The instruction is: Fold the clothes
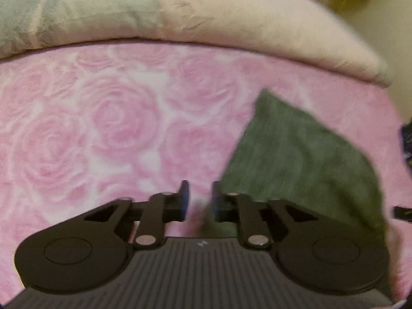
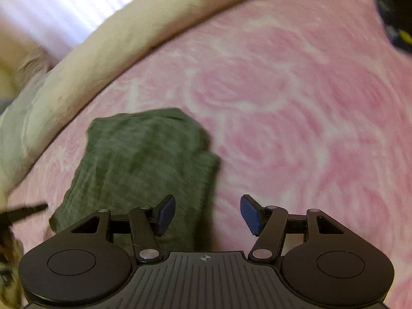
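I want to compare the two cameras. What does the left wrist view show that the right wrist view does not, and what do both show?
Only the left wrist view shows the left hand-held gripper, its jaws a narrow gap apart, holding nothing.

Only the right wrist view shows the right hand-held gripper, its jaws wide open and empty, and a dark item with yellow marks at the top right edge.

Both show the folded green cloth lying on the pink rose blanket, with the cream blanket behind.
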The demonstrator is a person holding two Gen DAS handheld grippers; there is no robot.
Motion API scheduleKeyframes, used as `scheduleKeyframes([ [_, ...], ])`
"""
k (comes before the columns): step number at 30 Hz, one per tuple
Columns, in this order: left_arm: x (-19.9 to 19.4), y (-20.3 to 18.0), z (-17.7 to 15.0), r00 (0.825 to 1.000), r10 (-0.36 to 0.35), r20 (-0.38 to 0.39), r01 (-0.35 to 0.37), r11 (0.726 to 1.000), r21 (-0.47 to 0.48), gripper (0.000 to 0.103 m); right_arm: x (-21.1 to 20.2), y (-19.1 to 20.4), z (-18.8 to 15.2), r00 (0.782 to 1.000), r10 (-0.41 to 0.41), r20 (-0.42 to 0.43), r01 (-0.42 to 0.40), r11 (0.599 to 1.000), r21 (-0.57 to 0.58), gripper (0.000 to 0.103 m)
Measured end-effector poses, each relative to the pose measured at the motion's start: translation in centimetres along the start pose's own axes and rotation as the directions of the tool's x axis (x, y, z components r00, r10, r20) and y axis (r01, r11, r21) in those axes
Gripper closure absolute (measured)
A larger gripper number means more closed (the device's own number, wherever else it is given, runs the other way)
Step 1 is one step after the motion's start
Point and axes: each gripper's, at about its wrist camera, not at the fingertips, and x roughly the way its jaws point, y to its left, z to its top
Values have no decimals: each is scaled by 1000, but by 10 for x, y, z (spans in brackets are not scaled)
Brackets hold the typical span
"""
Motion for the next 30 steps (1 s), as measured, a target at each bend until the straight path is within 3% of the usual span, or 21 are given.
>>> scheduleKeyframes([
  [4,33,-29,-8,992,-67,-110,84,985,151,97,24,39,-4,997,61,-51,-70,977,-203,49],
  [6,53,-33,-12,993,-20,-112,40,982,184,97,41,52,-12,993,42,-110,-74,949,-306,51],
  [7,55,-29,-10,996,-6,-88,20,988,154,99,48,58,-16,991,24,-130,-69,933,-353,51],
  [9,50,-20,-6,999,33,-26,-31,998,62,99,50,59,-19,995,-65,-81,25,905,-424,61],
  [10,43,-16,-5,998,55,10,-55,998,12,98,50,59,-19,993,-105,-54,70,891,-448,61],
  [12,22,-10,-8,993,94,66,-92,995,-40,94,36,50,-15,991,-132,-5,119,907,-405,61],
  [15,-6,-14,-30,994,102,42,-101,995,-28,94,11,44,-12,984,-172,41,175,913,-369,61],
  [19,-42,-27,-71,997,80,-3,-80,997,-3,95,-16,57,-26,995,-97,22,97,900,-424,61],
  [21,-50,-39,-100,998,41,-41,-41,999,2,96,-20,76,-46,999,-43,-27,24,871,-490,61],
  [23,-49,-50,-131,995,50,-85,-48,999,26,96,-19,90,-73,995,-18,-100,-41,831,-555,61],
  [26,-55,-55,-171,989,116,-87,-114,993,27,96,-13,95,-120,983,-96,-155,-31,747,-664,61],
  [28,-68,-52,-191,980,165,-113,-169,985,-24,96,-12,88,-148,969,-173,-174,-7,688,-726,61],
  [30,-84,-46,-207,965,207,-159,-223,971,-89,97,-27,79,-160,966,-191,-177,-3,673,-740,61],
])
